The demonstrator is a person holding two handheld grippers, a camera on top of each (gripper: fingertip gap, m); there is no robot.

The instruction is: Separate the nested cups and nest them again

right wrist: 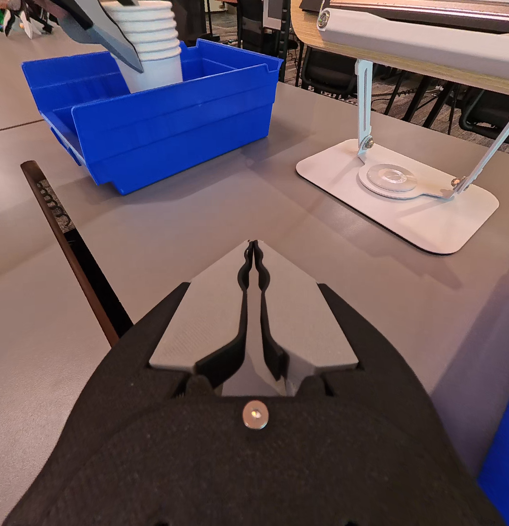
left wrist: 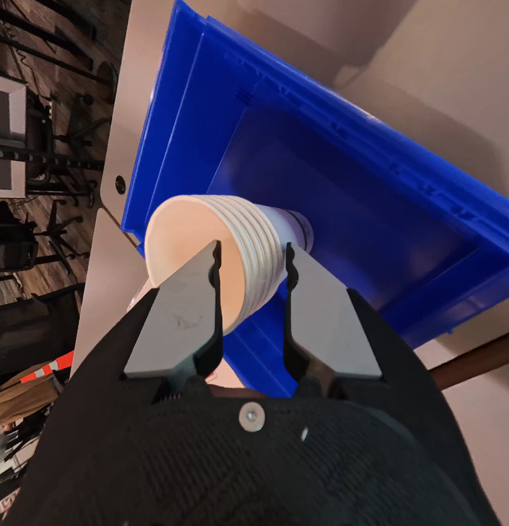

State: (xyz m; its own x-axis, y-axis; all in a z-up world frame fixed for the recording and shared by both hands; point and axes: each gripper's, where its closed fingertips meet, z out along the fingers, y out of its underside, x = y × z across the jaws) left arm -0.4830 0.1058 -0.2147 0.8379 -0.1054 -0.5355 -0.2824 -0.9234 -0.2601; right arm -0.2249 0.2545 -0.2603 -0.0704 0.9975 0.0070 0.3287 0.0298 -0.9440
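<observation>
A stack of several nested white paper cups [left wrist: 247, 225] stands in a blue plastic bin [left wrist: 176, 113] on the grey table. My left gripper [left wrist: 252, 246] is closed on the stack's rim wall, with one finger inside the top cup and the other outside against the rims. In the right wrist view the stack [right wrist: 156, 37] rises out of the bin [right wrist: 176, 133], with the left gripper's outer finger [right wrist: 114, 42] against it; the stack's bottom is hidden by the bin wall. My right gripper [right wrist: 252, 242] is shut and empty, over the table in front of the bin.
A white stand with a flat base [right wrist: 404, 205] stands on the table [right wrist: 190, 227] to the right of the bin. A dark wooden rail [right wrist: 68, 250] crosses the left side. A blue object [right wrist: 501, 455] shows at the lower right edge. Chairs and desks stand behind. The left gripper's tips are roughly 30 cm from the right gripper's.
</observation>
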